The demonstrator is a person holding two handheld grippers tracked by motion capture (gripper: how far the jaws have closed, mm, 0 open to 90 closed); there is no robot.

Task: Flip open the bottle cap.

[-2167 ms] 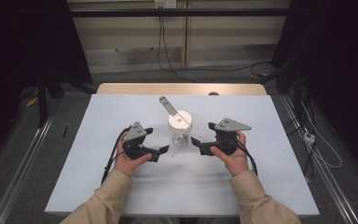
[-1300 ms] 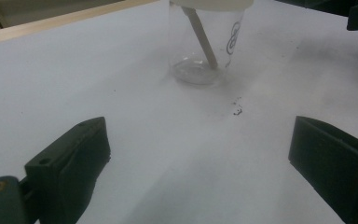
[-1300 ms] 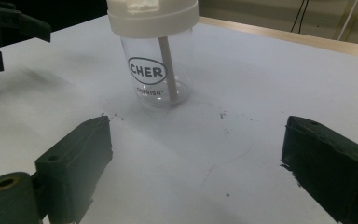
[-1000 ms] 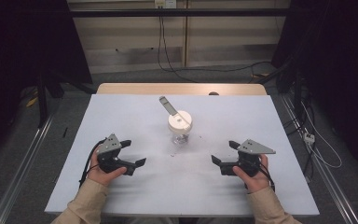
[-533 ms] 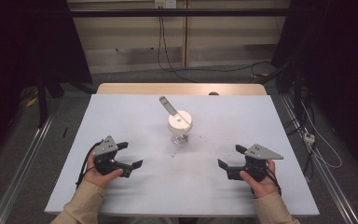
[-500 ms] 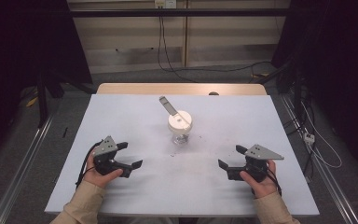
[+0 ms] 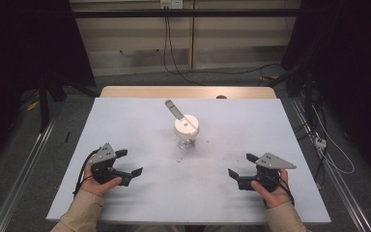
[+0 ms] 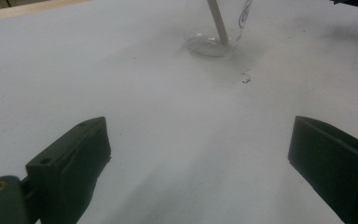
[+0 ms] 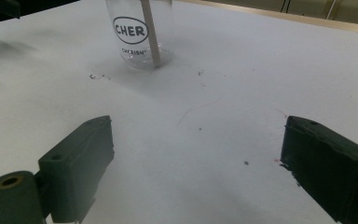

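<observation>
Just above the middle of the high view we see a clear glass jar point(image 7: 187, 135) standing upright on the white table point(image 7: 125, 121), with a pale lid point(image 7: 186, 125) on top, as far as we can tell from above; a flat wooden stick point(image 7: 175, 109) rises out of it and leans toward the upper left. In the right gripper view the jar point(image 9: 140, 35) sits at the top left of centre and bears a black oval mark with letters, and the stick point(image 9: 151, 35) reaches down to its base; in the left gripper view the jar's base point(image 8: 212, 42) lies at the top, right of centre, with the stick point(image 8: 218, 23) inside it. A few dark specks point(image 7: 179, 158) dot the table just below the jar.

At the lower left of the high view we see the left gripper point(image 7: 128, 162), held in a hand point(image 7: 99, 182) with a tan sleeve; its jaws are spread wide with nothing between them, well apart from the jar. At the lower right the right gripper point(image 7: 239, 165) is likewise spread and empty, pointing toward the middle of the frame.
</observation>
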